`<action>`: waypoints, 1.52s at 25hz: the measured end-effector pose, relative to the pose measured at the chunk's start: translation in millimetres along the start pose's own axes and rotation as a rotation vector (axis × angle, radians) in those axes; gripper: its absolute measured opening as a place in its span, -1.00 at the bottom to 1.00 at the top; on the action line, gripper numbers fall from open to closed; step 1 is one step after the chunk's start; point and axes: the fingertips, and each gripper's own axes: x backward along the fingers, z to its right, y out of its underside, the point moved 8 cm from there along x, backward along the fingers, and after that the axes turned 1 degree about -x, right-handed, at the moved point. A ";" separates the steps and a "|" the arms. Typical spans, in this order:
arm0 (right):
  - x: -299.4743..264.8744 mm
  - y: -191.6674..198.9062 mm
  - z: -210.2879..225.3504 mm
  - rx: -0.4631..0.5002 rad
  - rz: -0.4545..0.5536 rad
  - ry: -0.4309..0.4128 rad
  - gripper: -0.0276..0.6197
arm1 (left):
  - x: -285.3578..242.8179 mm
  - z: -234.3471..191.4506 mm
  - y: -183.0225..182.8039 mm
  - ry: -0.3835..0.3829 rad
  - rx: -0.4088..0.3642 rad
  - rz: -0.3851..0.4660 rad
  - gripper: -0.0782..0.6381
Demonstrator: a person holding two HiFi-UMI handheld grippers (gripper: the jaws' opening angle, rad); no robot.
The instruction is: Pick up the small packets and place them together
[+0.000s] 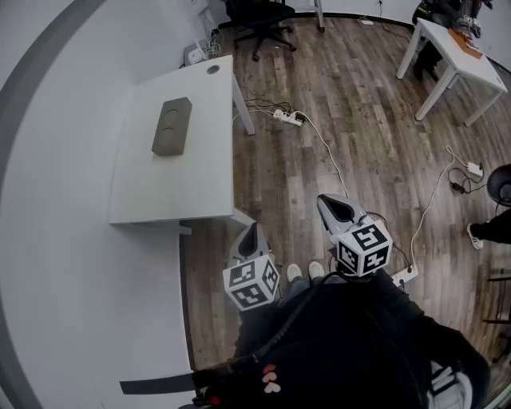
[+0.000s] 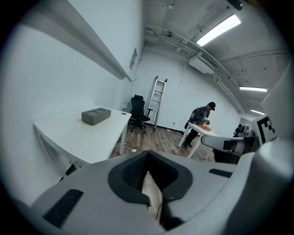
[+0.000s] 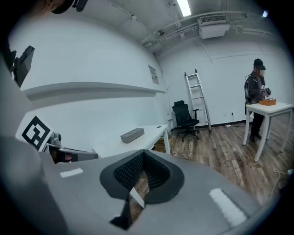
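No small packets show in any view. A grey rectangular box (image 1: 172,126) lies on the white table (image 1: 200,184) at the left, and also shows as the box (image 2: 96,116) in the left gripper view and the box (image 3: 132,135) in the right gripper view. My left gripper (image 1: 254,229) hangs over the wooden floor just off the table's near corner, jaws together and empty. My right gripper (image 1: 335,204) is held beside it, farther right, also shut on nothing. Both are close to my body and point toward the table (image 2: 78,137).
Cables and a power strip (image 1: 289,118) lie on the floor beyond the table. An office chair (image 1: 263,20) and a ladder (image 2: 156,101) stand at the back wall. A person (image 3: 257,92) stands at a second white table (image 1: 447,56) at the far right.
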 end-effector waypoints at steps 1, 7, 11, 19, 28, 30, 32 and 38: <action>0.3 -0.3 0.6 -0.001 0.000 0.000 -0.94 | -0.1 0.8 -0.2 0.000 -0.001 0.000 -0.79; -3.1 0.4 0.3 0.000 -0.001 0.002 -0.94 | -2.7 -2.2 0.4 0.000 0.000 -0.001 -0.78; -3.1 3.8 0.1 -0.003 -0.002 0.004 -0.93 | -3.3 -2.4 3.0 0.004 -0.001 -0.003 -0.78; -3.6 2.9 -3.0 0.003 0.014 -0.009 -0.93 | -2.9 -3.2 2.6 0.005 0.001 -0.002 -0.79; -14.4 1.2 -11.4 0.019 0.005 0.022 -0.93 | -6.2 -13.5 -2.3 0.033 -0.024 -0.009 -0.79; -14.2 -1.0 -13.5 0.025 0.003 0.037 -0.93 | -7.1 -15.7 -5.6 0.043 -0.046 -0.011 -0.78; -12.9 -1.6 -16.2 0.040 0.003 0.058 -0.93 | -8.9 -18.4 -6.4 0.054 -0.066 -0.013 -0.79; -25.5 4.7 -15.1 0.033 0.003 0.107 -0.93 | -29.6 -30.4 -4.1 0.089 -0.076 -0.038 -0.79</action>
